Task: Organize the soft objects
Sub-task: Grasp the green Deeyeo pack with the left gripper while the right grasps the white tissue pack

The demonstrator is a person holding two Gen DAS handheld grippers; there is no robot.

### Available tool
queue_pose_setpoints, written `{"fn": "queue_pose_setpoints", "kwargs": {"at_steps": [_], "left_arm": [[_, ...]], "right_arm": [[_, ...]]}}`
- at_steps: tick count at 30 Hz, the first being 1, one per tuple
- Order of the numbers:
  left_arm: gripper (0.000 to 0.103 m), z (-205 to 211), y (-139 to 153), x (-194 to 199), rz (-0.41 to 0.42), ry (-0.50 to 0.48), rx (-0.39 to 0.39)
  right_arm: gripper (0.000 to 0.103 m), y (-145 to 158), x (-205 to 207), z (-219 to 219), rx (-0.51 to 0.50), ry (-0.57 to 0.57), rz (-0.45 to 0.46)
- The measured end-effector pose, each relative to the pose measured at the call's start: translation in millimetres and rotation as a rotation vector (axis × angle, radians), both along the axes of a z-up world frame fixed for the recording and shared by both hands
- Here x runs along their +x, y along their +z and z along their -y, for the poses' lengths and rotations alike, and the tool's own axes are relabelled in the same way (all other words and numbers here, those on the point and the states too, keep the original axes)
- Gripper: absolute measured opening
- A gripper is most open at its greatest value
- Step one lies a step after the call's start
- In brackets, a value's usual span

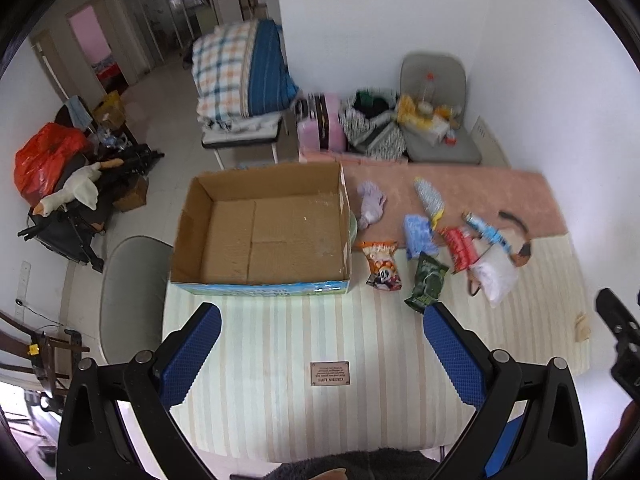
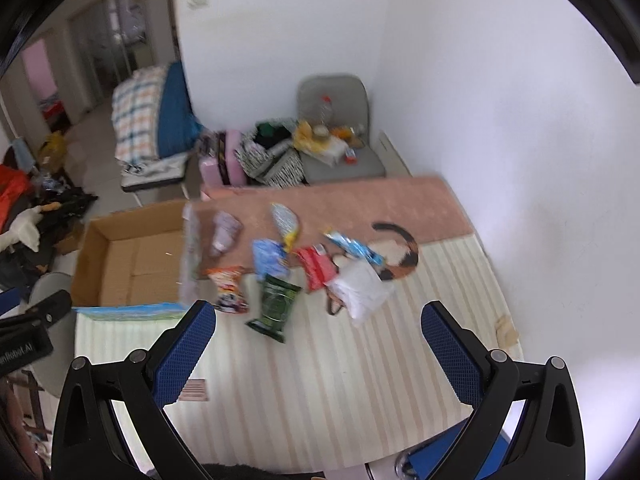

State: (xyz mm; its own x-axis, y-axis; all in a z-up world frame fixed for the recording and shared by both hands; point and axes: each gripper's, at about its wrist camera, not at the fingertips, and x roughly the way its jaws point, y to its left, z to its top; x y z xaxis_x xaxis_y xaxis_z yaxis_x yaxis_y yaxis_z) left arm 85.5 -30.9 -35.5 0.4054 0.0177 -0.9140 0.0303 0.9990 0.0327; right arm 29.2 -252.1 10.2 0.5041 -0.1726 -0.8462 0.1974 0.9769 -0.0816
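An empty cardboard box (image 1: 264,236) stands on the striped mattress (image 1: 320,340); it also shows in the right wrist view (image 2: 132,256). To its right lie several soft packets: an orange snack bag (image 1: 382,266), a green bag (image 1: 428,282), a red bag (image 1: 460,248), a blue bag (image 1: 418,234), a white bag (image 1: 496,274) and a lilac cloth (image 1: 371,204). The green bag (image 2: 274,304) and white bag (image 2: 360,286) lie ahead of my right gripper (image 2: 318,316). My left gripper (image 1: 322,316) is open and empty in front of the box. My right gripper is open and empty.
A pink blanket (image 1: 480,196) covers the far part of the mattress. Behind it stand a grey chair (image 1: 436,120) with clutter, bags and a stack of folded quilts (image 1: 244,76). A grey stool (image 1: 132,292) stands left of the mattress. A white wall is on the right.
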Motion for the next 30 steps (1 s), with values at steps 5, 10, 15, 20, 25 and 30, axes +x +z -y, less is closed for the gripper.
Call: {"fn": "queue_pose_setpoints", "kwargs": {"at_steps": [5,10,15,20,25,30], "left_arm": [[0.103,38.4,-67.6,57.2,-0.142,-0.055,-0.007],[0.103,90.8,-142.1,104.7,-0.281,-0.129,0.016],[0.103,144.4,-209.4,138.7,-0.409,-0.221,0.035],[0.103,180.9,-268.8,154.3,-0.548,-0.275,0.007],[0.103,207.8,-313.7,152.6,-0.638,-0.314,0.011],[0.096,214.6,-341.0,151.0,-0.687,-0.296,0.005]], "right_arm": [[0.103,-79.7,56.4,53.9,0.033,-0.039,-0.156],[0.103,-167.5,115.5,97.3,0.111,-0.052,-0.312],[0.103,-256.8,172.0,138.7,0.104,-0.036,-0.445],[0.103,-323.8,203.5,159.4,0.118,0.069,-0.594],[0.103,-365.6,220.4,165.2,0.120,0.199,-0.681],[0.103,-403.1,228.4,155.1,0.068,0.344,-0.753]]}}
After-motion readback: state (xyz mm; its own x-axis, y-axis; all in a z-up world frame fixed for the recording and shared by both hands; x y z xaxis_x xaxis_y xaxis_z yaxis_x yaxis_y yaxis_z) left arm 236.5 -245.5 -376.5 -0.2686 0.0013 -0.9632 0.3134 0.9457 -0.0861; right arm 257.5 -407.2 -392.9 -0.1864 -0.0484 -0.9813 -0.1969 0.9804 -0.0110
